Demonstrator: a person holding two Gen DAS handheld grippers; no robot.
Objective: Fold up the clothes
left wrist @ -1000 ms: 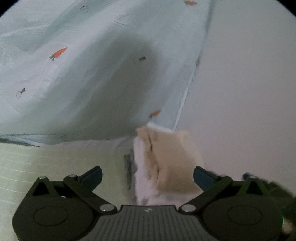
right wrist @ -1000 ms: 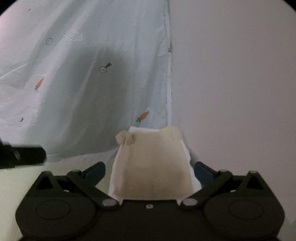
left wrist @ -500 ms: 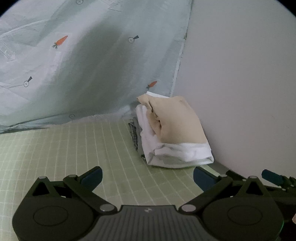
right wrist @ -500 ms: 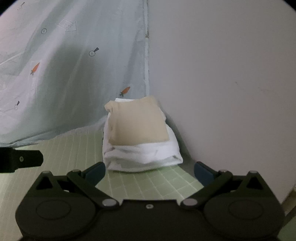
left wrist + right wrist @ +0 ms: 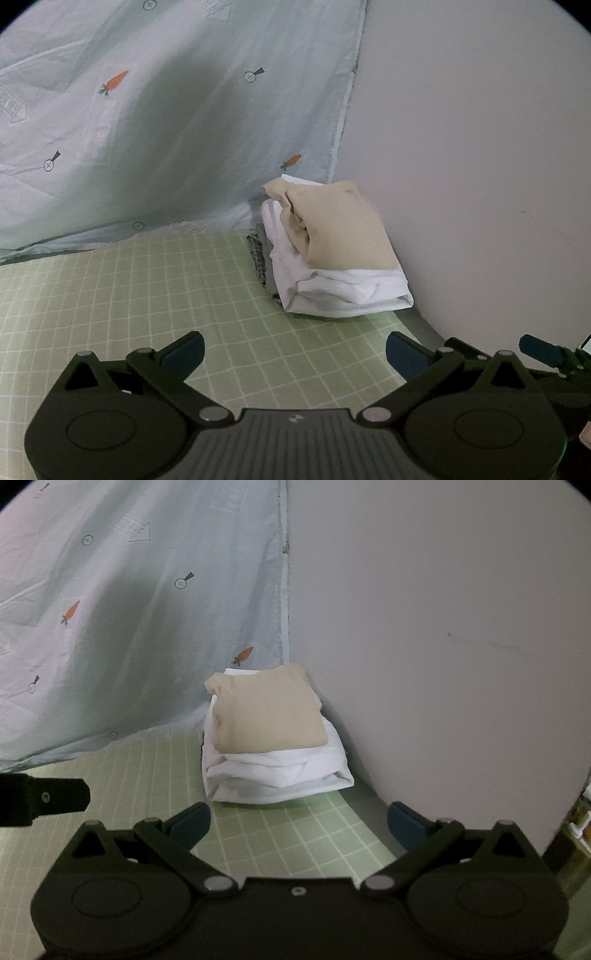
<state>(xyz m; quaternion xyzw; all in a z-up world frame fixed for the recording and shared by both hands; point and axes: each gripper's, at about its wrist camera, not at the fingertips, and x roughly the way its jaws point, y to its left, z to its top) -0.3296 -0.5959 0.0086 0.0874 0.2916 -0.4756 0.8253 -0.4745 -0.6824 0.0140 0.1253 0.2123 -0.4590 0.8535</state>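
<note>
My left gripper [image 5: 295, 350]: I am holding it spread wide over the green checked mat [image 5: 129, 295], gripping nothing.
My right gripper [image 5: 299, 821]: I am holding it just as wide, empty too, facing the pile.
Beige folded garment [image 5: 267, 710]: lying on top of the stack, in the corner.
White folded garment [image 5: 280, 771]: sitting under the beige one, resting on the mat.
Checked dark cloth [image 5: 260, 258]: peeking out beneath the stack's left side.
Carrot-print sheet [image 5: 166, 129]: hanging behind, touching the pile's back.
Wall [image 5: 443, 627]: standing just beside the stack on the right.
</note>
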